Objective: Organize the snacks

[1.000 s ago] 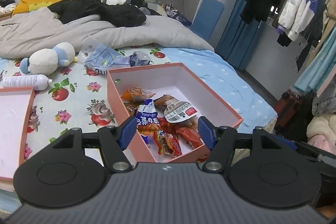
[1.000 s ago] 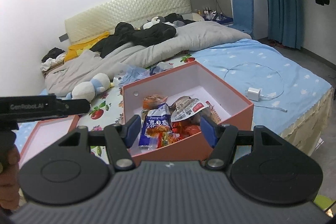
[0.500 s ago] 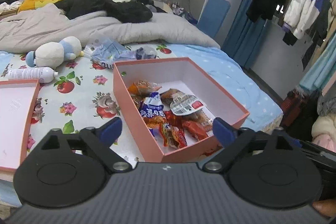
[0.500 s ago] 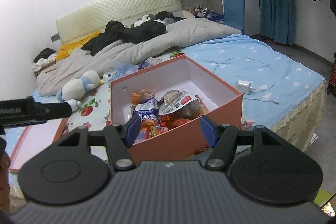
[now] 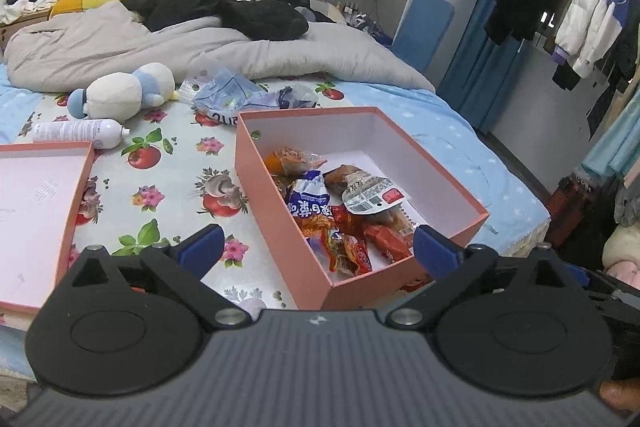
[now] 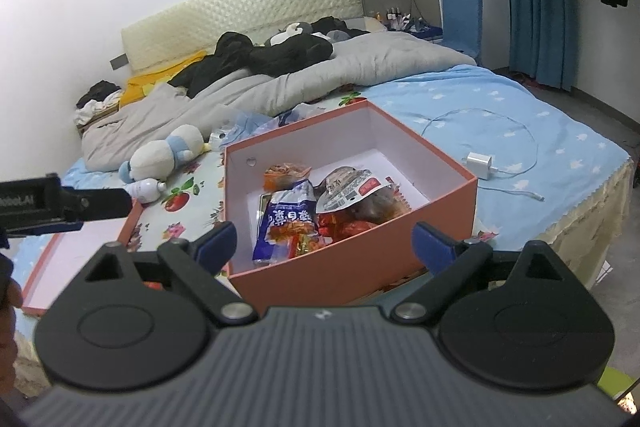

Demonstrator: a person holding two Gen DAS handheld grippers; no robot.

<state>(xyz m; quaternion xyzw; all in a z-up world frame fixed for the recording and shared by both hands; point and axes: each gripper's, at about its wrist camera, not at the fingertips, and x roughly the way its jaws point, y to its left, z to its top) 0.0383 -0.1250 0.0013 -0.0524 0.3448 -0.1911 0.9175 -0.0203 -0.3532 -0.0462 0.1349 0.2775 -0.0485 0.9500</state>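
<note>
Your left gripper (image 5: 316, 251) and right gripper (image 6: 325, 242) were both empty, their jaws opening wide. The packaged snacks (image 5: 340, 211) lay inside the open salmon-pink cardboard box (image 5: 280, 203) on the fruit-printed bed sheet (image 5: 160, 163).

on the side of my left tongs (image 6: 60, 203), seen from the right wrist view, white letters read "obotai", the start cut off by the frame edge. in the pink box (image 6: 352, 267), a blue snack packet (image 6: 290, 221) carries large white chinese characters, seen upside down from the left wrist view and too distorted for me to spell out. beside it, a white-topped sealed pack (image 5: 370, 193) bears a barcode, fine print too small to read, and a red label. on the crumpled blue bag (image 5: 228, 99) behind the box, dark letters look like "our", partly hidden by the box wall.
</note>
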